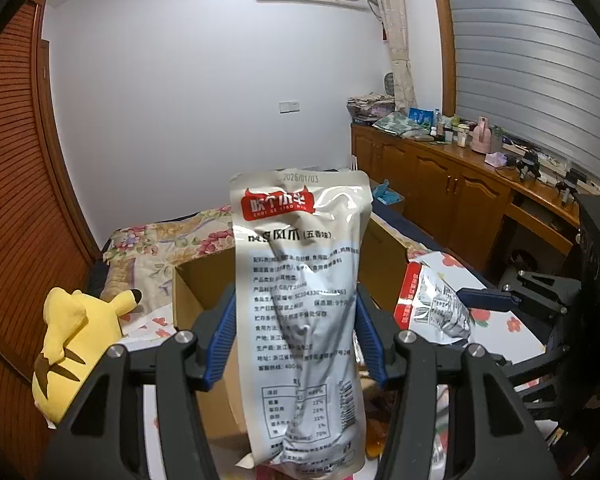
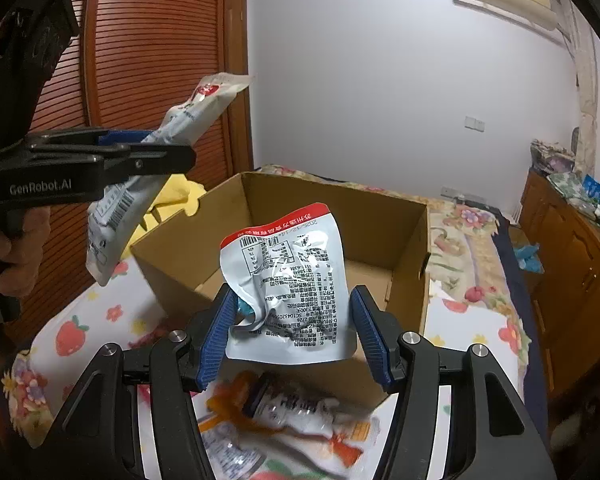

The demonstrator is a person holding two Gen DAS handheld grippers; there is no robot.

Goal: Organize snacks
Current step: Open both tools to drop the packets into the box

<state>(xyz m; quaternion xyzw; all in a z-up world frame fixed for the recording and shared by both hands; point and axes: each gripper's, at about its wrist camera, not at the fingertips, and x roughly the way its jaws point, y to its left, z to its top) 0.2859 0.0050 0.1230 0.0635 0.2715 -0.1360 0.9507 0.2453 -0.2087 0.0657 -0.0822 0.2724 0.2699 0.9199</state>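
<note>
Left gripper [image 1: 296, 336] clamps tall pouch [image 1: 300, 300], right gripper [image 2: 294, 332] clamps crumpled pouch [image 2: 288, 284]; cardboard box [image 2: 404, 264] ahead: lower inside before releasing.

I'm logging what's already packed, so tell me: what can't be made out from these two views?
- Box floor: right wrist view, mostly hidden behind the red-edged pouch in the right gripper.
- Box: left wrist view, inside blocked by the tall pouch in the left gripper.
- Loose snacks on the bed: right wrist view, motion-blurred, labels unreadable.
- Dresser bottles: left wrist view, too small.
</note>
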